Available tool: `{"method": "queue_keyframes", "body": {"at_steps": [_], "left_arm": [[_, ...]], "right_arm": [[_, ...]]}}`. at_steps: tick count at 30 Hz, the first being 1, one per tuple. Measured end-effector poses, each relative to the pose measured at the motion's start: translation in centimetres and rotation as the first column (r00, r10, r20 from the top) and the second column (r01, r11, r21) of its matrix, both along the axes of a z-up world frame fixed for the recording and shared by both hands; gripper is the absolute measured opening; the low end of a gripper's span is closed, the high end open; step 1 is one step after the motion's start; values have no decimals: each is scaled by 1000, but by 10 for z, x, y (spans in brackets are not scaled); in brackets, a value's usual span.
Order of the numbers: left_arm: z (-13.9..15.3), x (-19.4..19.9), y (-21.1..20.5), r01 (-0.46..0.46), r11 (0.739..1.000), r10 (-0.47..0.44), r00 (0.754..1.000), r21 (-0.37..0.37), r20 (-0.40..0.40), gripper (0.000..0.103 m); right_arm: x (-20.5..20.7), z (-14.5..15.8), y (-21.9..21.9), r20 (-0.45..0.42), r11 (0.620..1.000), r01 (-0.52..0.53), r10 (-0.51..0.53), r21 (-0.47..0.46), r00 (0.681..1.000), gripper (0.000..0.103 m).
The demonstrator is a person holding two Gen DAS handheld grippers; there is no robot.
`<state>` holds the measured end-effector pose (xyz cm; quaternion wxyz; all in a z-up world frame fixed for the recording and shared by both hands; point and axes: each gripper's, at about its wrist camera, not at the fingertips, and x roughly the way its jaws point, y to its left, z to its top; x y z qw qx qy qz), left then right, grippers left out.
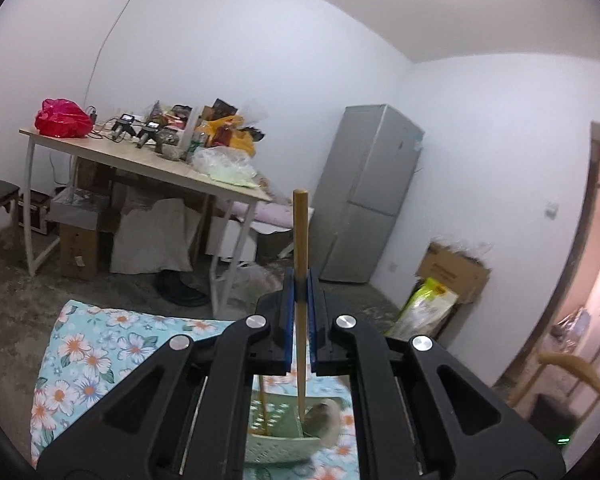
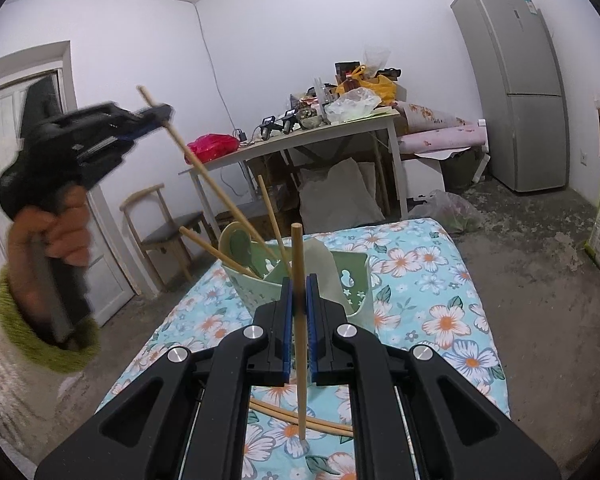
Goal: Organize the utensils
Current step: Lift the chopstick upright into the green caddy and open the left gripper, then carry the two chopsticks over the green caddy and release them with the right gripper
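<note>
My left gripper (image 1: 300, 284) is shut on a wooden chopstick (image 1: 301, 236) that stands upright, its lower end over the green utensil basket (image 1: 278, 446). From the right wrist view the left gripper (image 2: 162, 114) holds that chopstick (image 2: 204, 174) slanting down into the basket (image 2: 256, 290). My right gripper (image 2: 299, 292) is shut on another wooden chopstick (image 2: 299, 256), upright, its tip touching the floral cloth (image 2: 432, 280). The basket holds two more chopsticks and a pale spoon (image 2: 236, 240). Two chopsticks (image 2: 320, 424) lie on the cloth beneath my right gripper.
A cluttered table (image 2: 300, 142) with bags stands behind, boxes under it. A grey fridge (image 2: 516, 84) is at the right wall. A wooden chair (image 2: 160, 232) stands left of the cloth. Bare concrete floor (image 2: 540, 240) surrounds the cloth.
</note>
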<state>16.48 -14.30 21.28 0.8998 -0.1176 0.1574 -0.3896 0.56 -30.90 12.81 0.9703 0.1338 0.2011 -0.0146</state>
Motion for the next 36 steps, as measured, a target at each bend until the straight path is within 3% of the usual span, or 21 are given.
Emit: {"method": "queue_keyframes", "body": {"at_steps": [10,13,28,32,36], "left_arm": [[-59,27,-34,-6,996,12,997,94,-71,6],[-65,29,-30,0,996,9,995,93,-96,25],[-45,-20,41,-54,999,54,996,3,-67,72],[-54,-36,63,-69,997,72,993,36,-96,83],[-88,-47,84,-101,990,117,978,103,-170,86]], "right_arm": [[3,-1,0,-18,1000,-10,10,6,1000,7],[3,-1,2,-21,1000,-11,11,4,1000,7],[3,6,6,-8,1000,-8,8,0,1000,7],[3,12,7,13,1000,-23,23,2,1000,7],[9,24,9,34,999,-42,43,-17,999,7]]}}
